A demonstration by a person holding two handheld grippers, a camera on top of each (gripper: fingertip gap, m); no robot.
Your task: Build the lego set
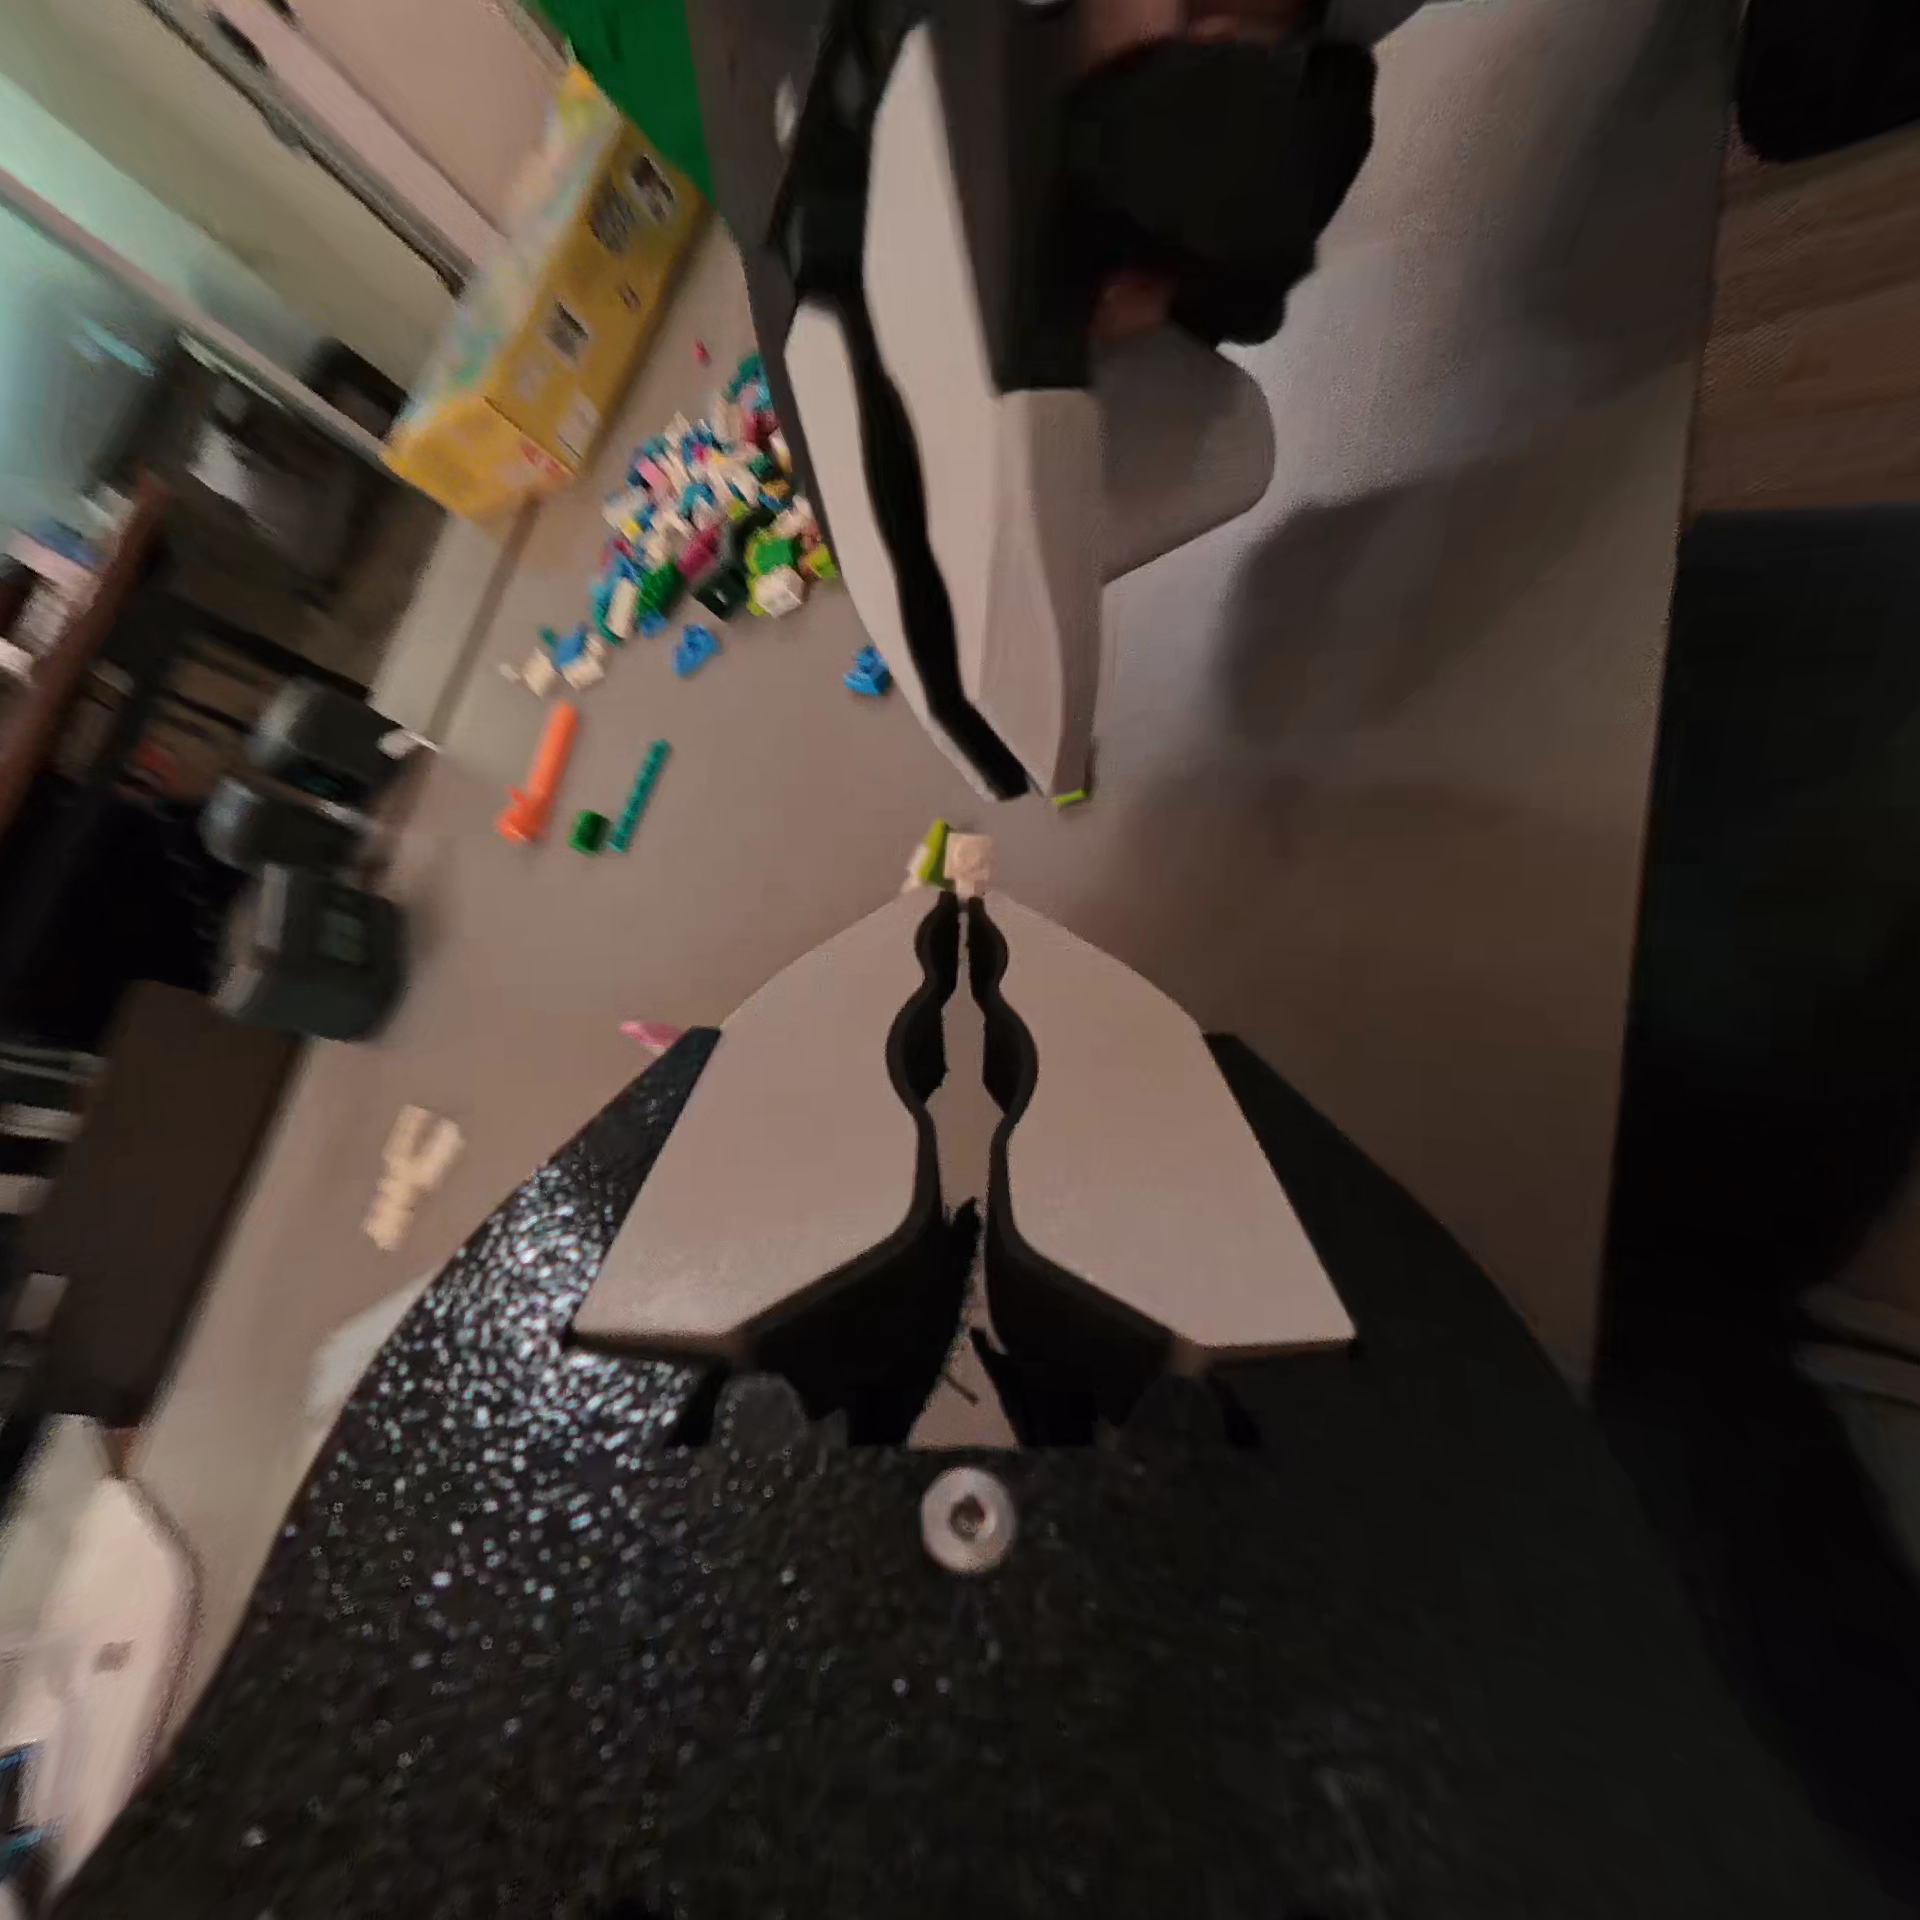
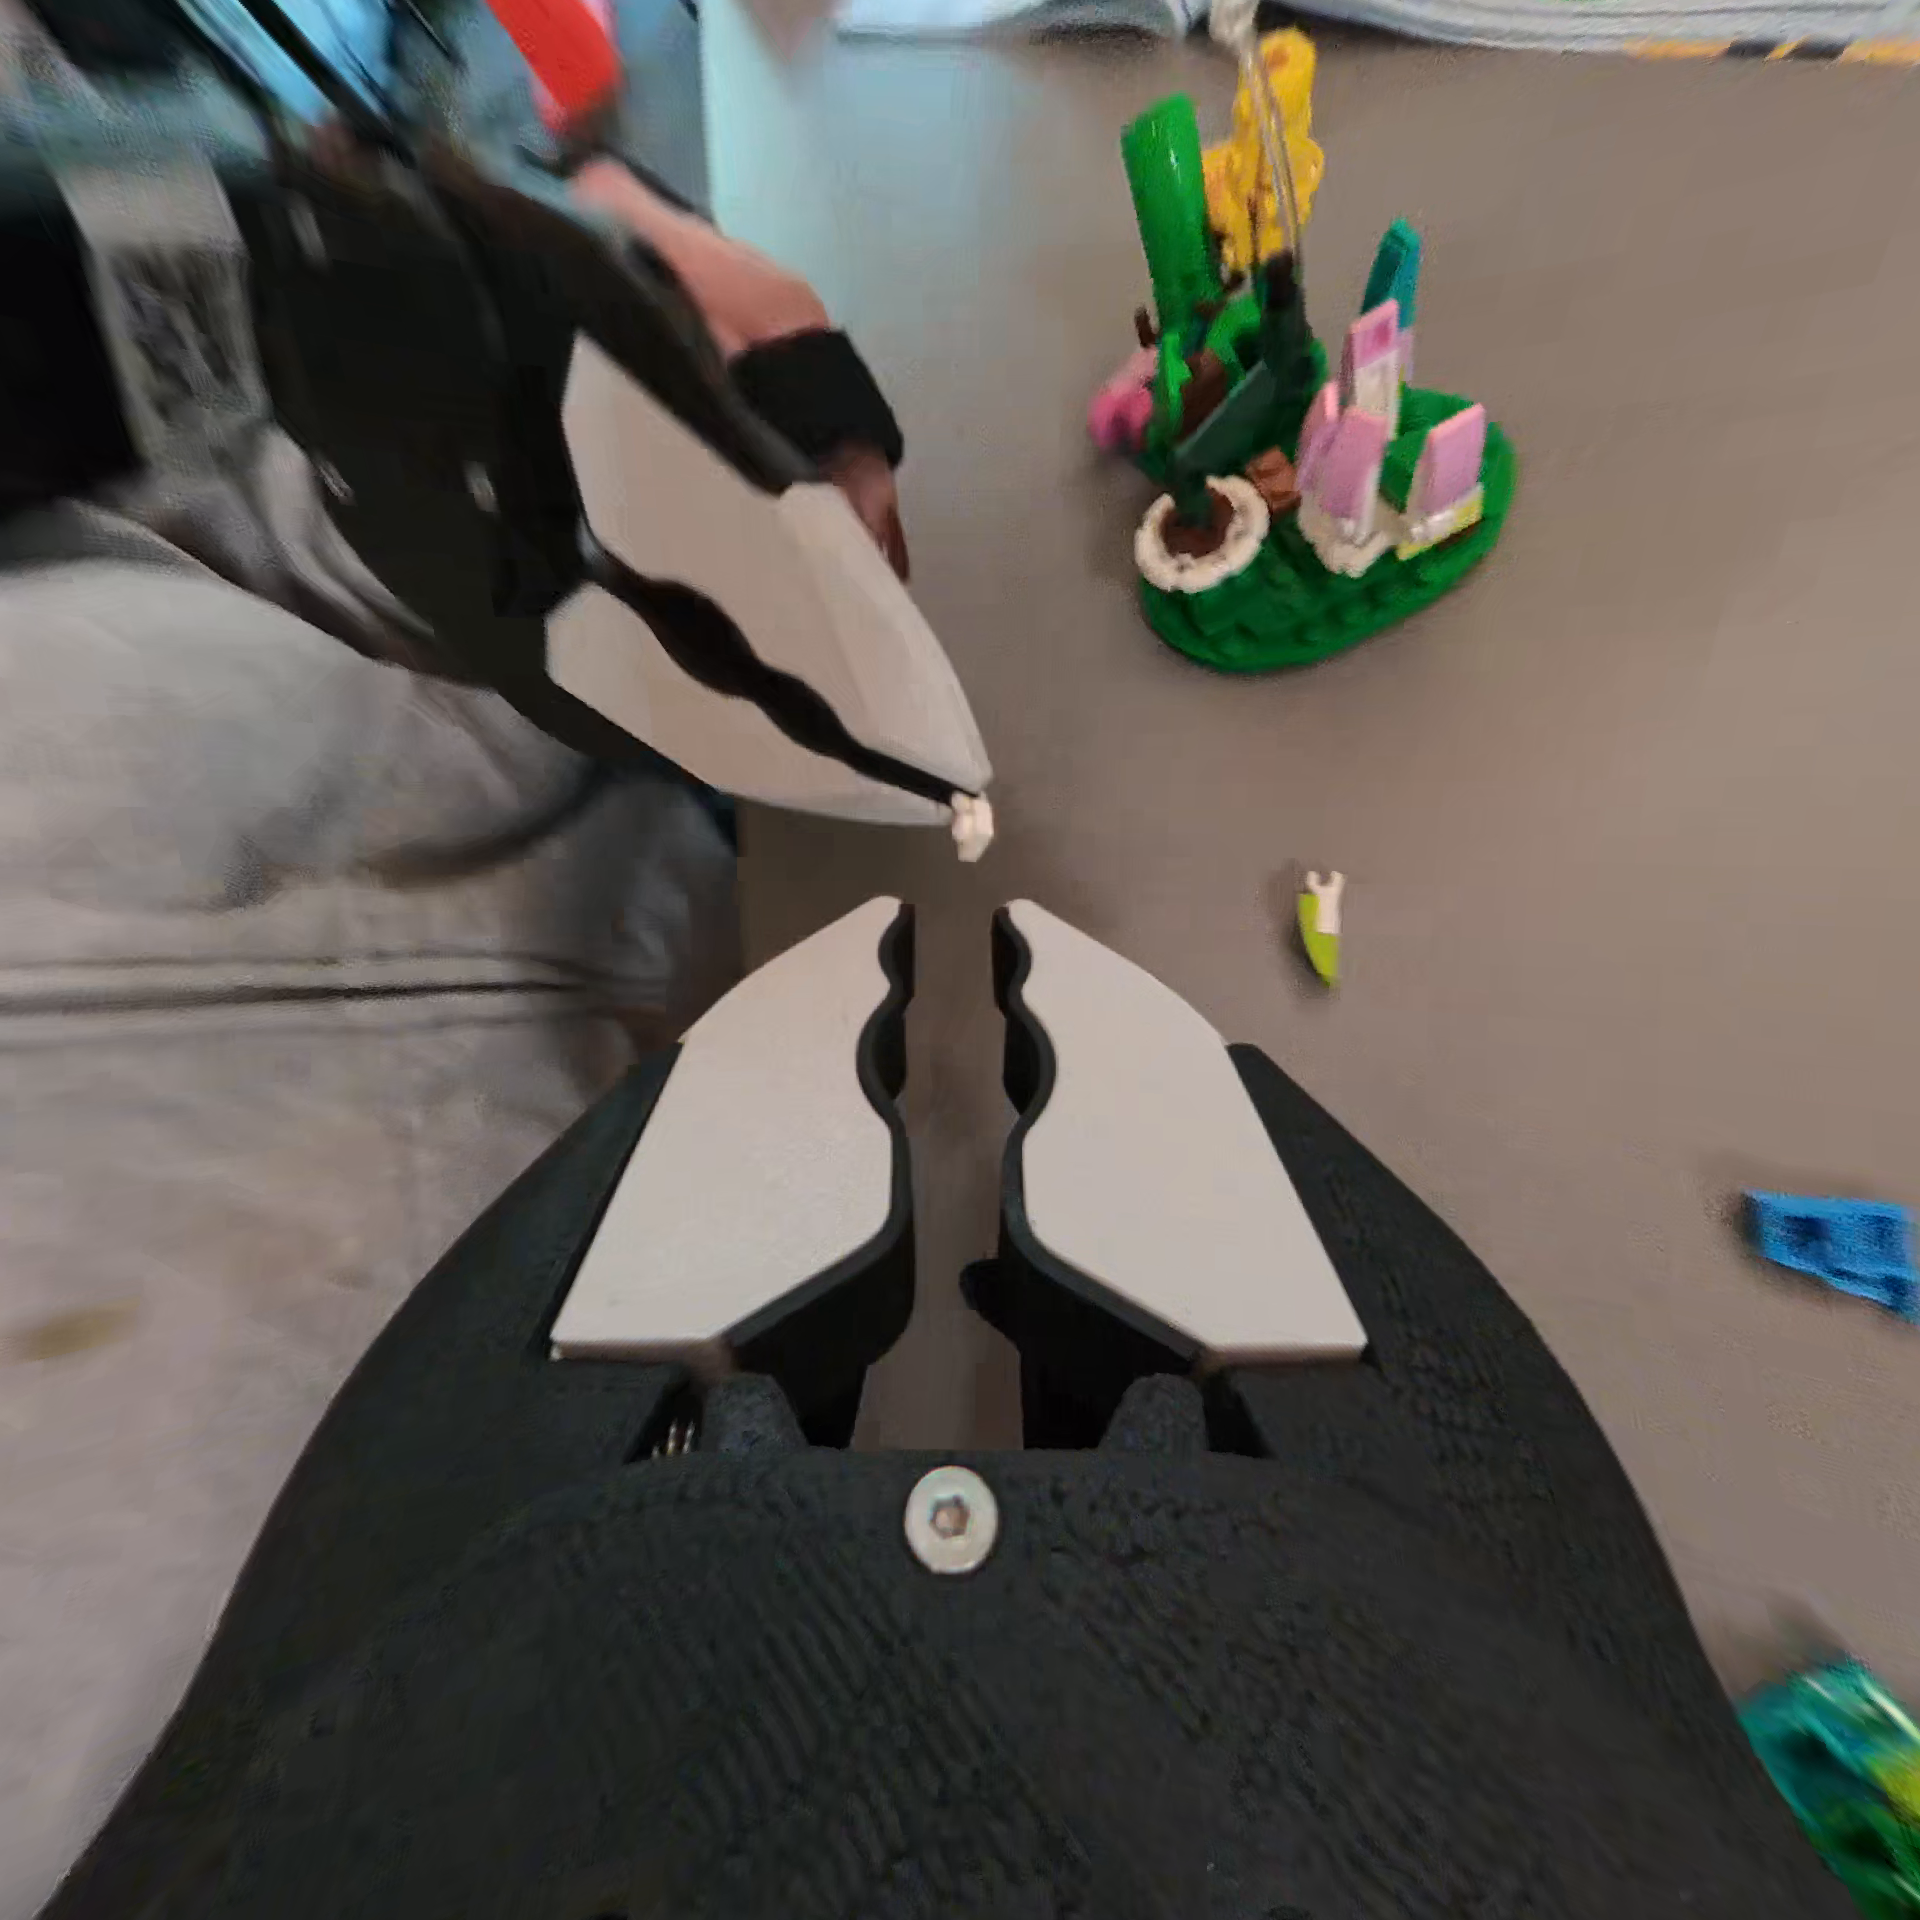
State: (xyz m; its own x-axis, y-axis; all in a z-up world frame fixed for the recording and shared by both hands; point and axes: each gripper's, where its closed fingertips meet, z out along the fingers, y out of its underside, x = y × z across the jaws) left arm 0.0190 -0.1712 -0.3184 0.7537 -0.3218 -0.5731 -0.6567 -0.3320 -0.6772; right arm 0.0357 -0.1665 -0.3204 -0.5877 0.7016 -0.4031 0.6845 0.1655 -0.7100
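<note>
Grey table [image 2: 1558,935]: carrying everything listed, loose parts lying scattered across it.
Yellow box [image 1: 551,312]: lying at the table's far end in the left wrist view.
Green-based flower model [image 2: 1309,436]: standing upright, well apart from both tools.
Pile of loose bricks [image 1: 707,509]: sitting just beside the box.
Left tongs [image 1: 961,904]: closing nearly flush, pinching a small white piece [image 1: 968,864] at the very tips.
Right tongs [image 2: 951,914]: standing slightly parted, gripping nothing, hovering just beside the white piece.
Orange tool [image 1: 542,774]: lying near the pile.
Blue brick [image 2: 1834,1262]: lying at the right.
Lime-and-white piece [image 2: 1320,925]: lying alone between model and tongs.
</note>
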